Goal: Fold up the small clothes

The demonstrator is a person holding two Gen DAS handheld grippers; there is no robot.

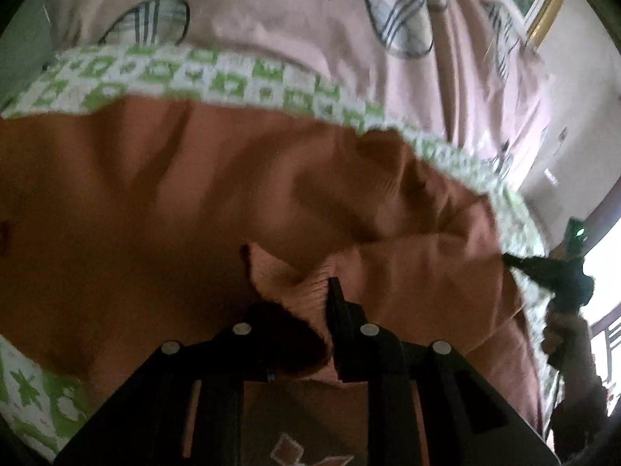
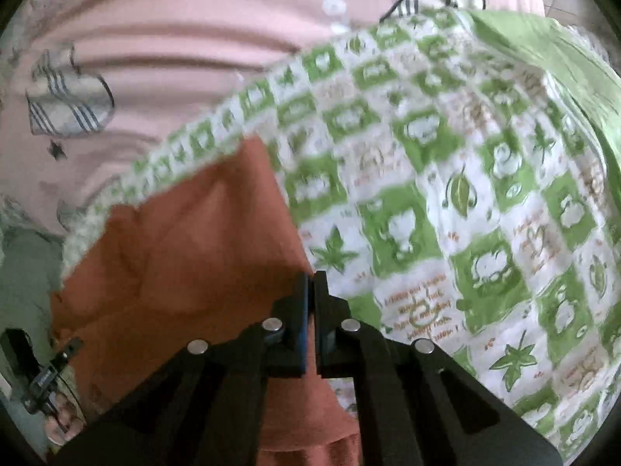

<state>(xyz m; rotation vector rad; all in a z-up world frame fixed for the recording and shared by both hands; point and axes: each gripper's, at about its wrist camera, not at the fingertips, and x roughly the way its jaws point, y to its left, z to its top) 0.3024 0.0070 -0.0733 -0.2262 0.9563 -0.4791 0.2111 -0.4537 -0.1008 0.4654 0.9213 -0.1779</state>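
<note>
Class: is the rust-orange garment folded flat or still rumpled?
Rumpled: the rust-orange garment shows raised creases, with a bunched edge pinched in the left gripper.

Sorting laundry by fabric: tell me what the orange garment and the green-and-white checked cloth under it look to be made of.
Orange garment: likely a soft matte knit, perhaps cotton; the bunched edge shows fine ribbing and it creases loosely. Green-and-white checked cloth: looks like thin printed woven cotton, matte, with a flat printed pattern. Blur leaves both uncertain.

A green-and-white patterned cloth (image 2: 446,202) fills the right of the right wrist view. A pink sheet (image 1: 271,11) printed with dark stars and plaid shapes spans the top of both views. Bare toes (image 2: 64,419) show lower left.
</note>
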